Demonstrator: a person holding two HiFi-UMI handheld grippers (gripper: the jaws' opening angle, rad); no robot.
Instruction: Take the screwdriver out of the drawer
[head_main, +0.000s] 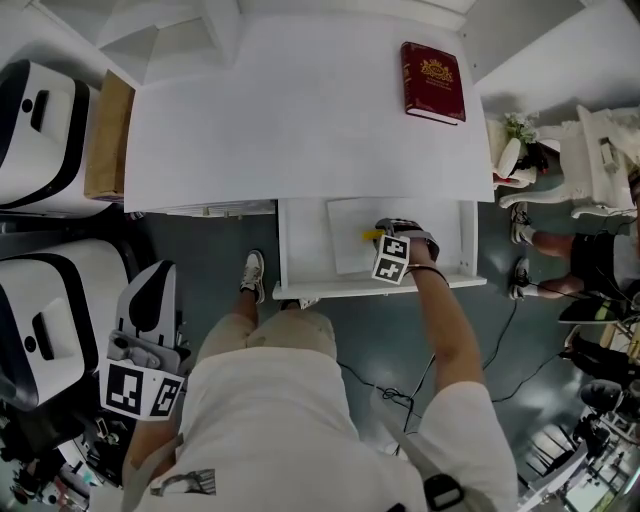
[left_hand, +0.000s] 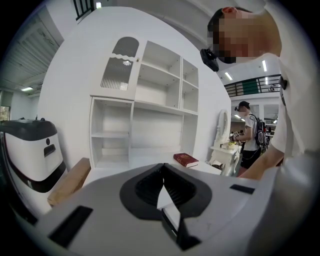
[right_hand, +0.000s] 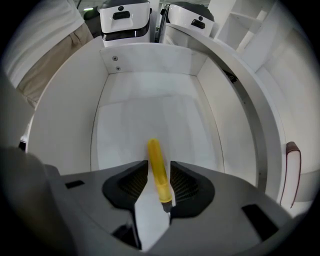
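The white desk (head_main: 300, 130) lay ahead of both tools. Its open drawer (head_main: 300, 255) sat directly beneath the right gripper (right_hand: 159, 167), which pointed straight down into it. The left gripper (left_hand: 162, 167), jaws together on nothing, hung low at the person's left side, well apart from the drawer, so the right hand was plainly the nearer one. The screwdriver (right_hand: 155, 155) lay flat on the drawer floor right under the right gripper. Its yellow handle ran through the gap between the jaws, with its long axis along that slot and across the line on which the jaws close, and its near end was canted slightly toward the right-hand pad. The rounded butt reached just past the fingertips, and the shaft was hidden under the gripper's body. The jaws stood a little apart, one on each side of the handle. The right-hand pad looked to be against it, but a sliver of drawer floor showed beside the left-hand one, so no firm clamp was evident. In my judgement the coming move needed only a squeeze and a straight lift, without turning the wrist.
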